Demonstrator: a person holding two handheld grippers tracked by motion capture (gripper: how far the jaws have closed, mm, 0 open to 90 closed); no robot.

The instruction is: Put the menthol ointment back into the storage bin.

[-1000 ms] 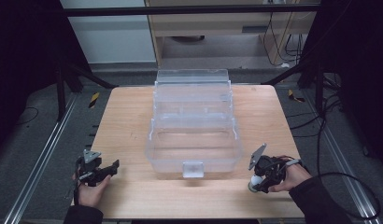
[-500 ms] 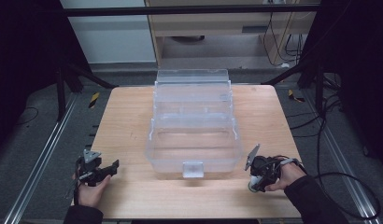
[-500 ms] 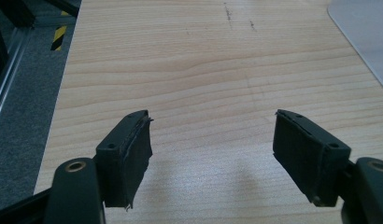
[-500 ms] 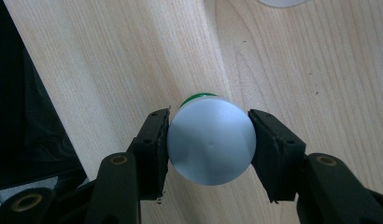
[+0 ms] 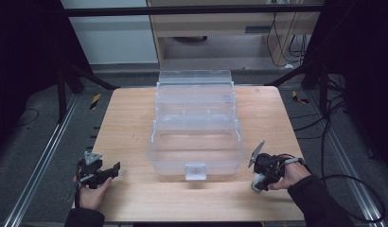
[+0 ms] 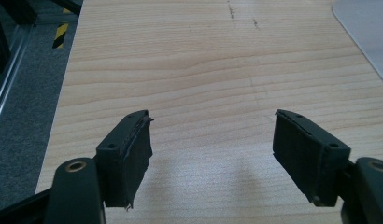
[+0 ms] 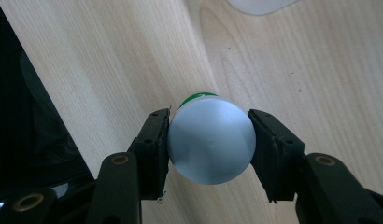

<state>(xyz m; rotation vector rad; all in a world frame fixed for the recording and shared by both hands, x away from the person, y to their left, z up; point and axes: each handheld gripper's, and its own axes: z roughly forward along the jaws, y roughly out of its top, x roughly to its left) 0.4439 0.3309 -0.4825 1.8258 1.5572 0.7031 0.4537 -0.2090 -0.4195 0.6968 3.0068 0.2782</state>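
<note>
My right gripper (image 7: pixel 209 116) is shut on a small round container (image 7: pixel 212 142); its flat grey end faces the camera and a green edge shows behind it. In the high view the right gripper (image 5: pixel 258 182) points down at the table's front right, beside the right front corner of a clear plastic tiered box (image 5: pixel 197 127), with the container (image 5: pixel 256 186) low between the jaws. Whether the container touches the wood I cannot tell. My left gripper (image 6: pixel 213 116) is open over bare wood, and the high view places the left gripper (image 5: pixel 114 169) at the front left.
The wooden table (image 5: pixel 130 118) has free surface left and right of the box. The box's front latch (image 5: pixel 195 171) faces the person. Dark frame rails (image 5: pixel 45 156) and cables (image 5: pixel 334 123) lie on the floor around the table. A box corner (image 6: pixel 367 28) shows far right.
The right hand has shifted slightly to the left, toward the box, with the container still held. The left hand and gripper have stayed in place.
</note>
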